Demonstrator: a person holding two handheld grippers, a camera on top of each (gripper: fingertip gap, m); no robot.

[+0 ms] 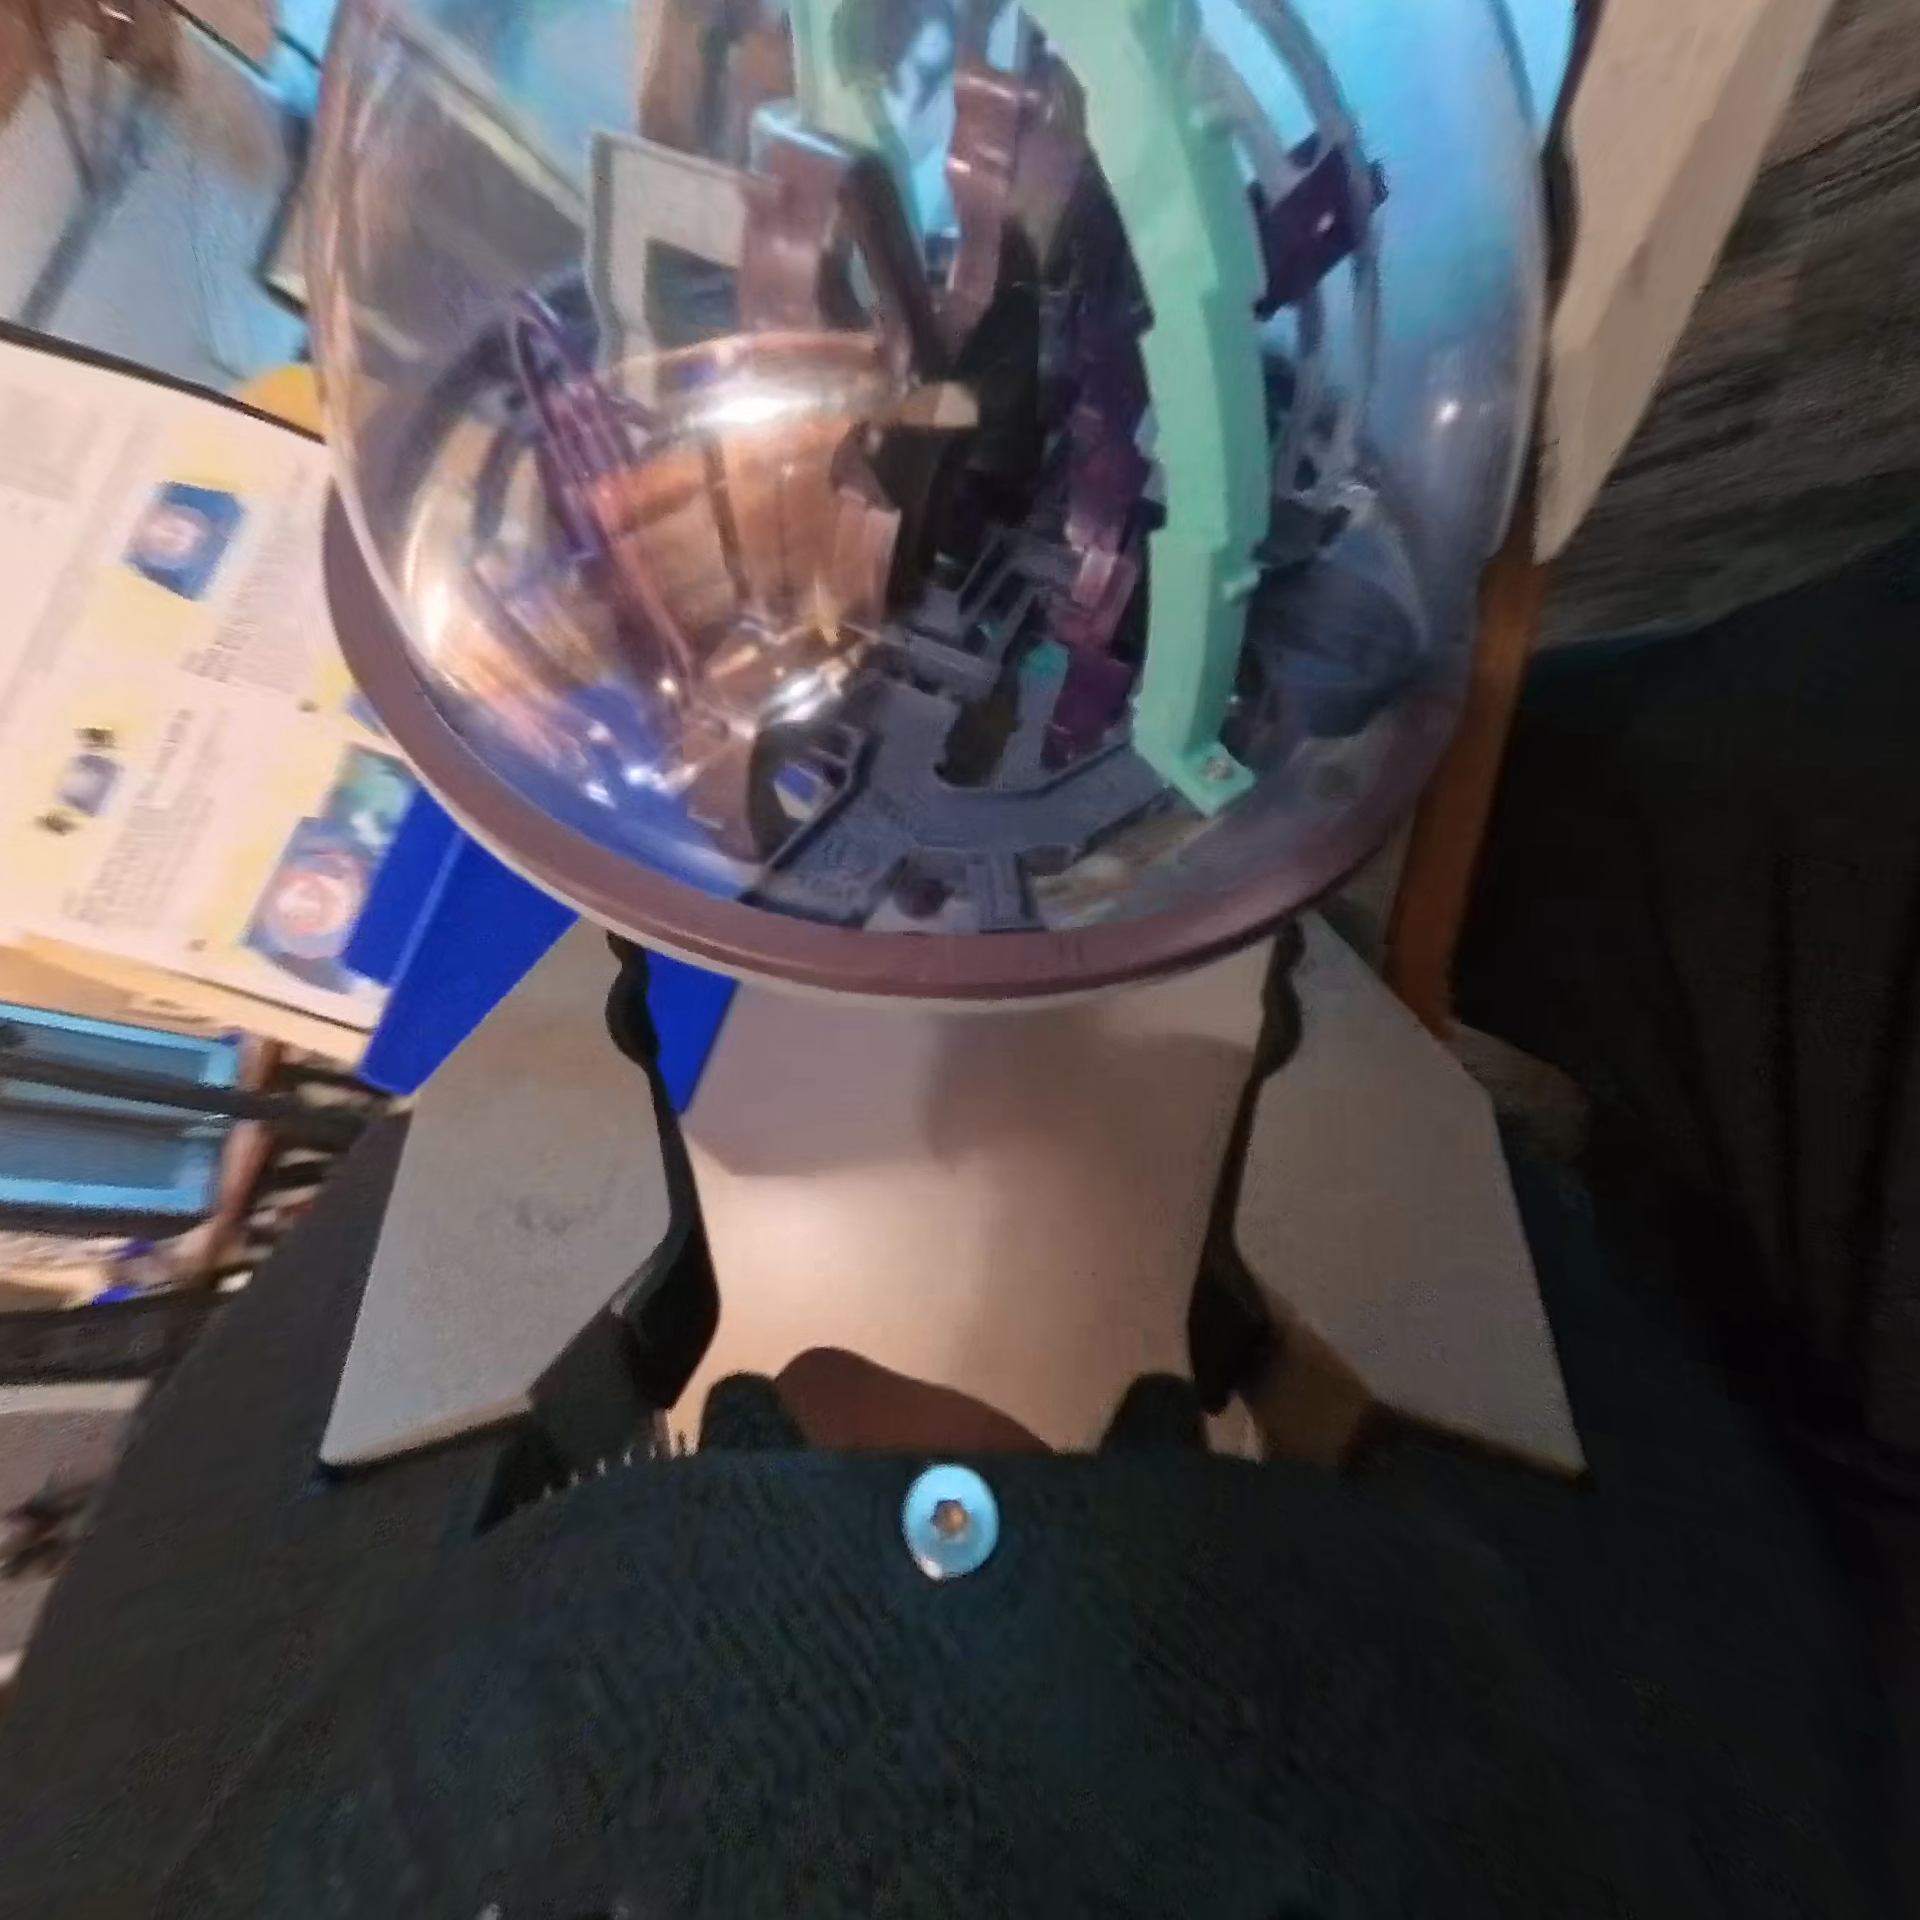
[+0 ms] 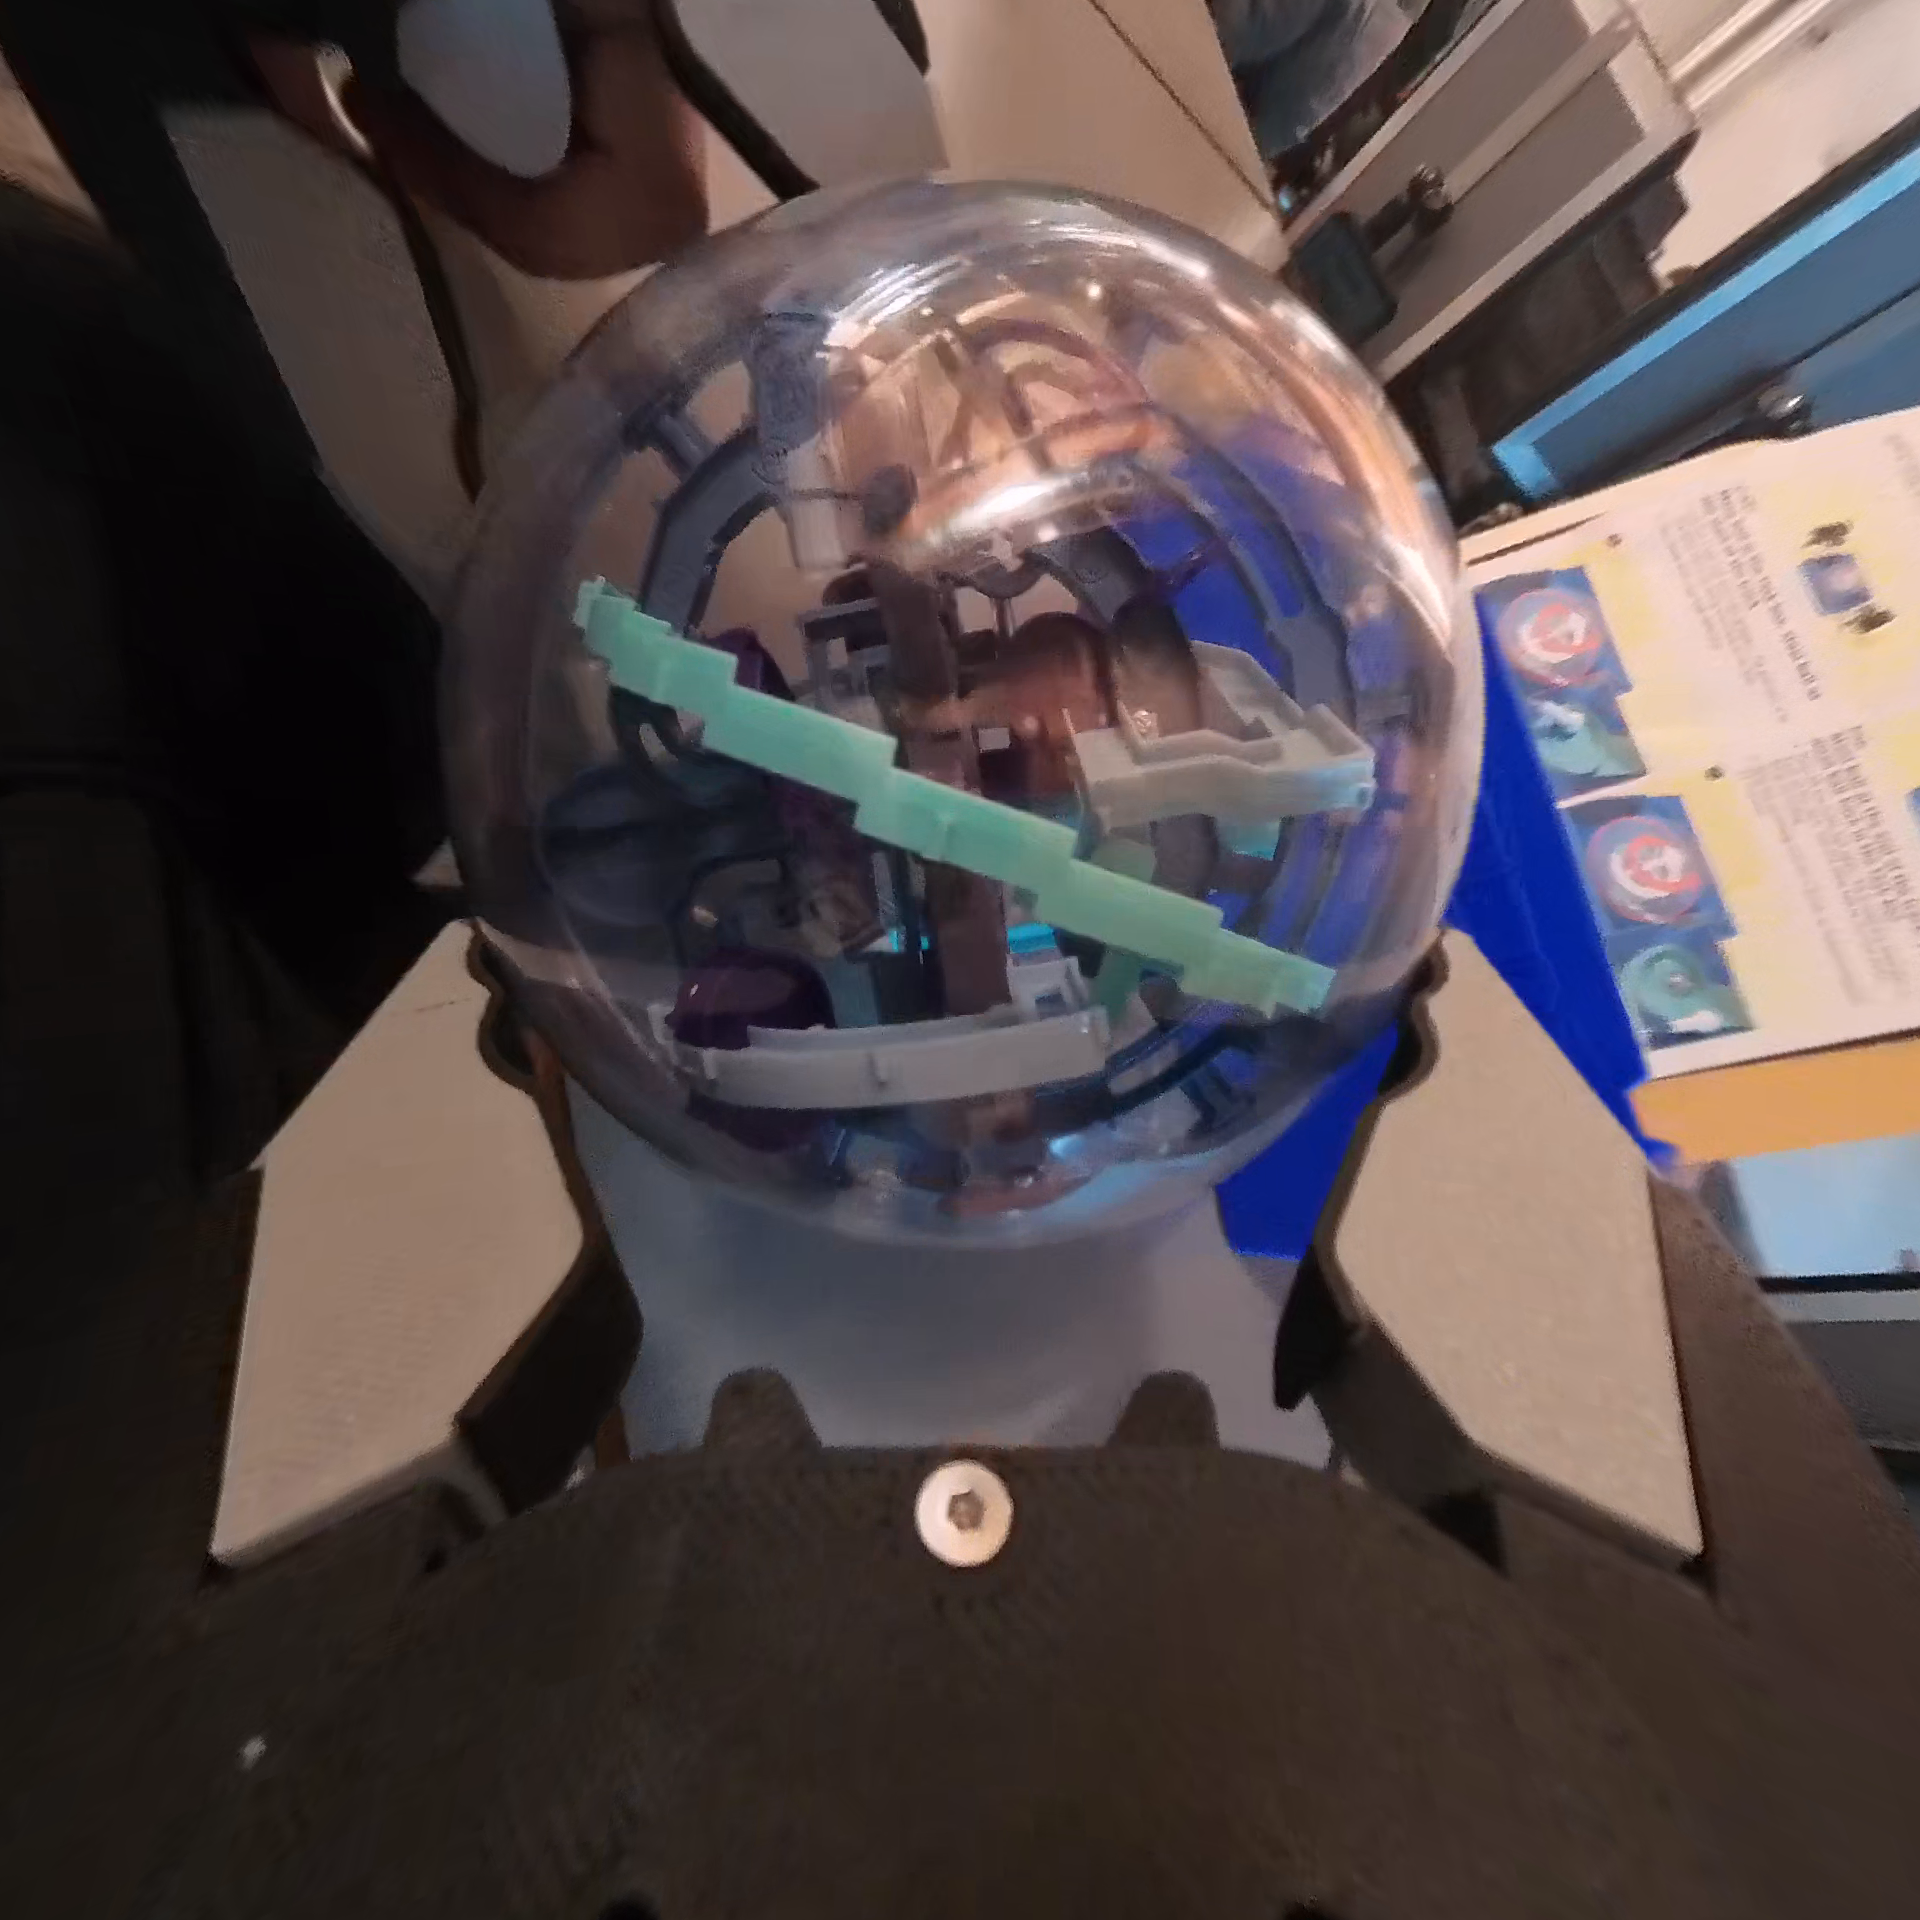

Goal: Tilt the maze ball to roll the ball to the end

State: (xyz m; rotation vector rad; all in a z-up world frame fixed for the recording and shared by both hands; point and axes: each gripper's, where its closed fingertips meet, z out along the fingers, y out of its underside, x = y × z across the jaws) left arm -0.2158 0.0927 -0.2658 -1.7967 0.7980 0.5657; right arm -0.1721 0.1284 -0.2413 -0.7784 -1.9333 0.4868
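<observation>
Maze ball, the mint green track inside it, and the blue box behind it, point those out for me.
maze ball (image 2: 1039,343): right wrist view, upper clear shell.
mint green track (image 2: 935,821): right wrist view, middle of the stepped strip.
blue box (image 1: 468,935): left wrist view, its blue side face.

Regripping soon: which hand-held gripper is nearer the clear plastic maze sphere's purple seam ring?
Left hand-held gripper: fingertips reach the purple seam ring. Right hand-held gripper flanks the clear dome instead.
</observation>
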